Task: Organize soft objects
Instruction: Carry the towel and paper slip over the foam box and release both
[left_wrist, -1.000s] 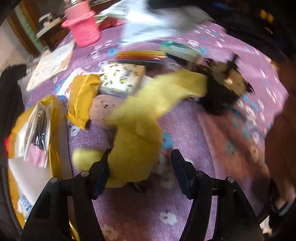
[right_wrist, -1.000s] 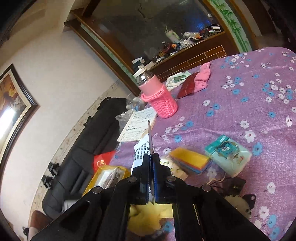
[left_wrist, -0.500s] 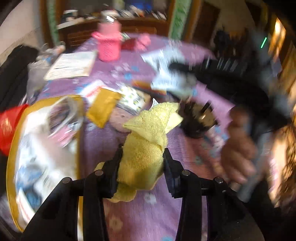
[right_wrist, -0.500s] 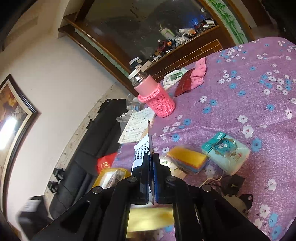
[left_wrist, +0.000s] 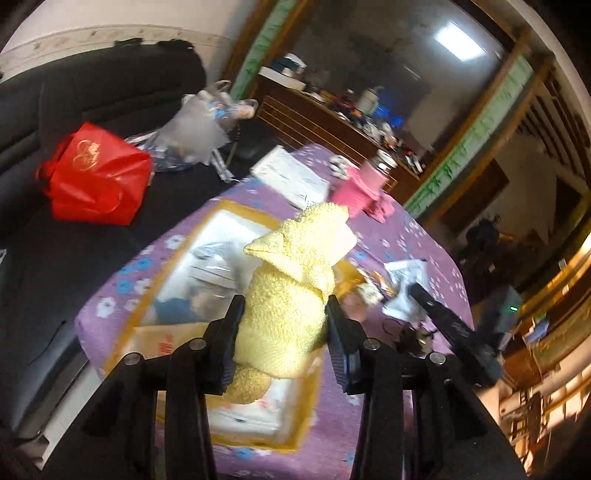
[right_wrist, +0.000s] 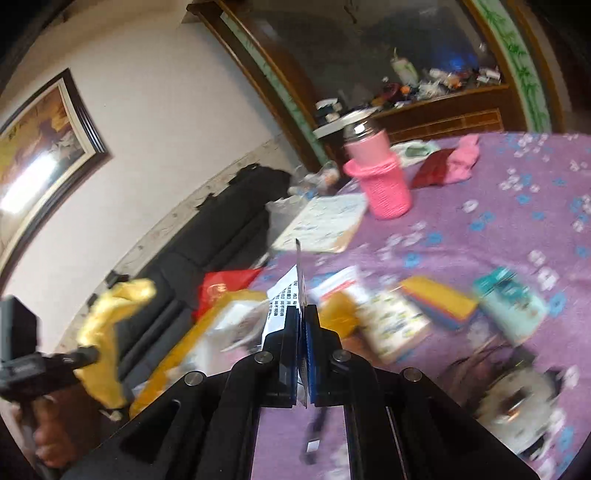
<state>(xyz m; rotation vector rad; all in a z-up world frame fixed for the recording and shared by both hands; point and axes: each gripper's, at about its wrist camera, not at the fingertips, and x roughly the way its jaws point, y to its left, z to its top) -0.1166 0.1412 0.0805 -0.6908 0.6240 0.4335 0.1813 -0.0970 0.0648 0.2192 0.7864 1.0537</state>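
Left wrist view: purple floral table, a yellow-rimmed box at its near left corner. Above the box, the left gripper clamps a yellow towel, long axis running away from the camera, lifted off the cloth since earlier. The right gripper, fingers together, pinches a thin printed packet.

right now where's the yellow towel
The yellow towel is clamped in the left gripper, lifted above the yellow-rimmed box at the table's edge, near the black sofa.

Left claw clamped on something, right claw fully closed.
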